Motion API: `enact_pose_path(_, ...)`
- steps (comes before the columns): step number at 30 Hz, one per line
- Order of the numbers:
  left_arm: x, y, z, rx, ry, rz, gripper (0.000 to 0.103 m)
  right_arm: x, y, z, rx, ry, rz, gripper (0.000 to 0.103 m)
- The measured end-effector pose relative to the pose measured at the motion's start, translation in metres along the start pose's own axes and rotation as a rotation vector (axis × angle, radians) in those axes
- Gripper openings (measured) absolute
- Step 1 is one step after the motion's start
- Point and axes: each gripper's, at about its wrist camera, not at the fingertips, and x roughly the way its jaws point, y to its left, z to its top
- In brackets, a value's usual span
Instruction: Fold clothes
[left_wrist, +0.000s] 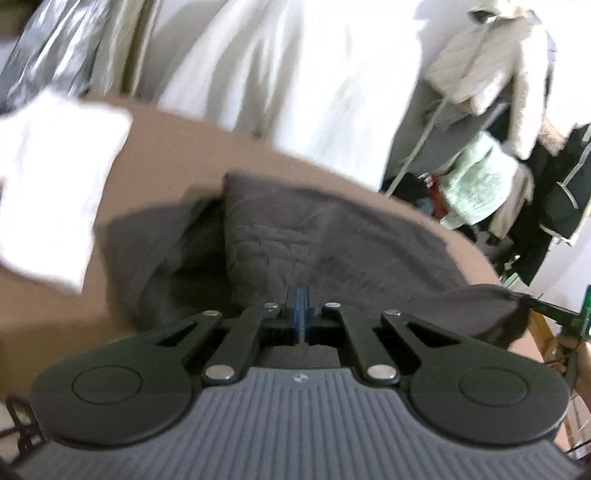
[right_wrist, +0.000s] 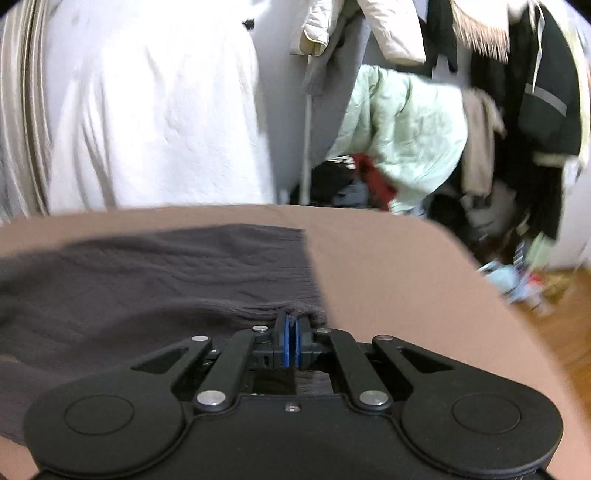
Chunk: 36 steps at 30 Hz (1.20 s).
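left gripper (left_wrist: 300, 295): clenched on dark cloth (left_wrist: 295, 236) | right gripper (right_wrist: 291, 325): clenched on its corner | cloth lies ahead of both

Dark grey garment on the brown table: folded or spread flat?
Partly folded. The dark grey garment has a flap doubled over its left part, and the right gripper pinches its edge above the brown table.

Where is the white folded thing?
In the left wrist view, the white folded cloth lies at the far left on the brown table, left of the grey garment.
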Motion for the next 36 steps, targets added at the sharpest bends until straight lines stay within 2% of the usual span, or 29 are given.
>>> enact_pose_path(2,0.012,0.009,-0.003,-0.010,0.046,0.034,0.002,0.015,-0.012,-0.010,-0.005,0.065,-0.066,0.003)
enact_pose_path(5,0.028,0.021,-0.006,-0.026,0.089,0.063,0.004,0.049,-0.024,-0.031,0.058,0.213,0.007,0.005)
enact_pose_path(7,0.032,0.026,-0.003,-0.040,0.090,0.073,0.007,0.060,-0.016,-0.041,0.045,0.233,-0.050,0.026)
enact_pose_path(8,0.034,0.027,-0.001,-0.041,0.087,0.078,0.010,0.060,-0.010,-0.040,0.048,0.214,-0.067,0.031)
enact_pose_path(9,0.039,0.029,0.005,-0.039,0.085,0.079,0.023,0.059,-0.004,-0.038,0.055,0.189,-0.079,0.040)
enact_pose_path(10,0.043,0.030,0.011,-0.038,0.083,0.080,0.042,0.058,0.003,-0.036,0.061,0.164,-0.090,0.048)
enact_pose_path(12,0.054,0.031,0.029,-0.032,0.077,0.095,0.061,0.051,0.017,-0.024,0.068,0.105,-0.059,0.051)
enact_pose_path(14,0.069,0.032,0.049,-0.025,0.058,0.101,0.069,0.044,0.033,-0.007,0.058,0.059,0.007,0.051)
enact_pose_path(16,0.093,0.033,0.064,-0.004,0.060,0.101,0.079,0.037,0.053,0.012,0.048,0.040,0.147,0.051)
enact_pose_path(17,0.108,0.035,0.068,0.001,0.072,0.101,0.079,0.033,0.064,0.021,0.040,0.041,0.227,0.052)
enact_pose_path(20,0.140,0.047,0.065,-0.080,0.065,0.044,0.079,0.021,0.101,0.040,-0.002,0.103,0.455,0.053)
enact_pose_path(23,0.146,0.074,0.042,-0.373,-0.043,-0.052,0.076,0.008,0.136,0.052,-0.043,0.182,0.635,0.054)
enact_pose_path(24,0.145,0.079,0.040,-0.428,-0.058,-0.103,0.074,0.004,0.147,0.053,-0.059,0.207,0.681,0.055)
enact_pose_path(25,0.144,0.082,0.038,-0.471,-0.066,-0.154,0.061,0.003,0.155,0.052,-0.073,0.224,0.714,0.055)
enact_pose_path(26,0.147,0.080,0.041,-0.440,-0.034,-0.192,0.054,0.002,0.164,0.050,-0.085,0.240,0.745,0.056)
enact_pose_path(28,0.150,0.068,0.045,-0.319,0.011,-0.168,0.009,0.002,0.181,0.047,-0.105,0.267,0.795,0.057)
enact_pose_path(29,0.151,0.064,0.042,-0.294,0.010,-0.158,0.010,0.005,0.189,0.046,-0.104,0.277,0.805,0.057)
enact_pose_path(32,0.127,0.060,0.035,-0.354,-0.046,-0.172,0.009,0.018,0.204,0.050,-0.038,0.291,0.814,0.057)
enact_pose_path(33,0.108,0.054,0.034,-0.338,-0.079,-0.178,0.008,0.021,0.206,0.052,-0.002,0.295,0.818,0.057)
enact_pose_path(36,0.071,0.034,0.031,-0.193,-0.098,-0.151,0.001,0.019,0.212,0.066,0.015,0.376,0.861,0.053)
